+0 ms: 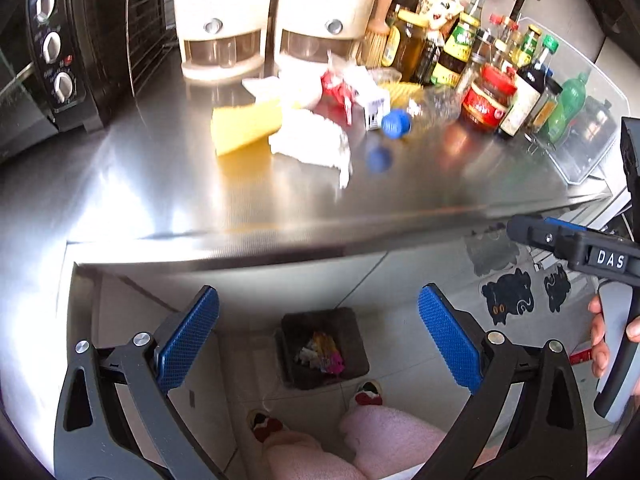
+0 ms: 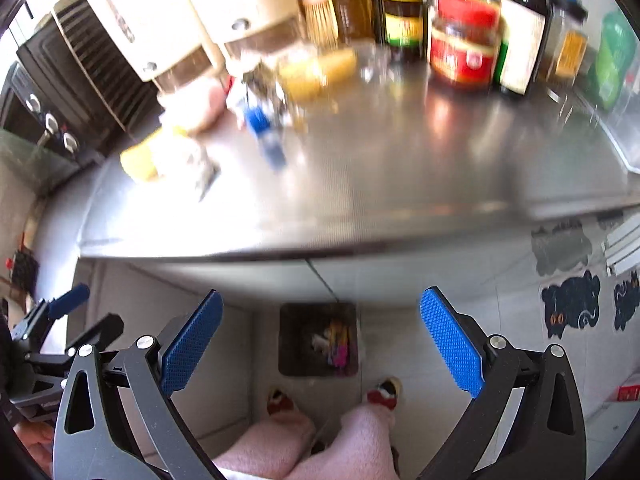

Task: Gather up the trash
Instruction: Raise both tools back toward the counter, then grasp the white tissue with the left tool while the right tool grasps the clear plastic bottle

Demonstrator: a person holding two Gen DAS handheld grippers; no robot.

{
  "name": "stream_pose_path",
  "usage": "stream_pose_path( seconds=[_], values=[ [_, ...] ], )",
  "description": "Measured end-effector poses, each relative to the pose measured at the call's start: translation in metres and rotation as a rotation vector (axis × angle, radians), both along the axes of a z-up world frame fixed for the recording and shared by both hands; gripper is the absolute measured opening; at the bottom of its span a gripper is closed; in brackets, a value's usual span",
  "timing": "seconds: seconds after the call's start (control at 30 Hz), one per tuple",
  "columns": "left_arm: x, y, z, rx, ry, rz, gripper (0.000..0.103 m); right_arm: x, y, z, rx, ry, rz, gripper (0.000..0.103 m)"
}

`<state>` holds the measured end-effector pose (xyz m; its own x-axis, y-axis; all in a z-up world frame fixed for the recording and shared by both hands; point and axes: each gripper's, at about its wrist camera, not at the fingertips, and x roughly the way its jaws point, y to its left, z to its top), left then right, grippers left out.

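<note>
My left gripper (image 1: 319, 340) hangs open and empty above a dark trash bin (image 1: 324, 348) on the floor, which holds colourful wrappers. My right gripper (image 2: 321, 342) is open and empty too, over the same bin (image 2: 318, 338). On the steel counter (image 1: 280, 200) lies a heap of trash: a yellow sheet (image 1: 244, 126), crumpled white tissue (image 1: 310, 142), a red wrapper (image 1: 338, 94), a small white carton (image 1: 374, 108) and a clear plastic bottle with a blue cap (image 1: 396, 123). The right wrist view shows the same heap blurred, the blue cap (image 2: 258, 120) among it.
A black oven (image 1: 60, 60) and two cream dispensers (image 1: 224, 20) stand at the counter's back left. Sauce bottles and jars (image 1: 488, 92) crowd the back right beside a clear tray (image 1: 592, 128). The person's pink-clad legs and slippers (image 1: 368, 394) stand by the bin. Cat-shaped mats (image 1: 508, 296) lie on the floor.
</note>
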<state>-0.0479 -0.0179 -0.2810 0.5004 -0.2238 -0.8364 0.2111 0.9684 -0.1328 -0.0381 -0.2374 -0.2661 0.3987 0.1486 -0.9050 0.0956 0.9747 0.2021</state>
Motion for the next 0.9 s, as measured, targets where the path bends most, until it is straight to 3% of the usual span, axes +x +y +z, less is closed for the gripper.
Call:
stream_pose_path(
  seconds=[0.1,0.2,0.27,0.33,0.4,0.77,0.9],
  values=[
    [0.02,-0.002,0.016,-0.019,-0.02,-0.016,0.095,0.019,-0.001,0.02,-0.021,-0.052,-0.014,0.1],
    [0.039,-0.009,0.027,0.022,-0.04,-0.047,0.094,0.043,-0.004,0.03,-0.042,-0.074,-0.03,0.1],
    [0.054,-0.01,0.029,0.02,-0.031,-0.058,0.088,0.058,-0.005,0.031,-0.056,-0.072,-0.041,0.1],
    [0.071,-0.011,0.027,0.006,-0.014,-0.063,0.073,0.076,-0.006,0.027,-0.071,-0.06,-0.056,0.1],
    [0.086,-0.012,0.02,0.006,0.008,-0.063,0.066,0.091,-0.009,0.024,-0.076,-0.05,-0.072,0.1],
    [0.141,-0.028,-0.017,0.061,0.077,-0.093,0.065,0.168,-0.007,0.001,-0.044,-0.001,-0.142,0.099],
    [0.151,-0.029,-0.032,0.057,0.111,-0.111,0.063,0.185,-0.003,-0.015,-0.061,0.04,-0.141,0.093]
  ],
)
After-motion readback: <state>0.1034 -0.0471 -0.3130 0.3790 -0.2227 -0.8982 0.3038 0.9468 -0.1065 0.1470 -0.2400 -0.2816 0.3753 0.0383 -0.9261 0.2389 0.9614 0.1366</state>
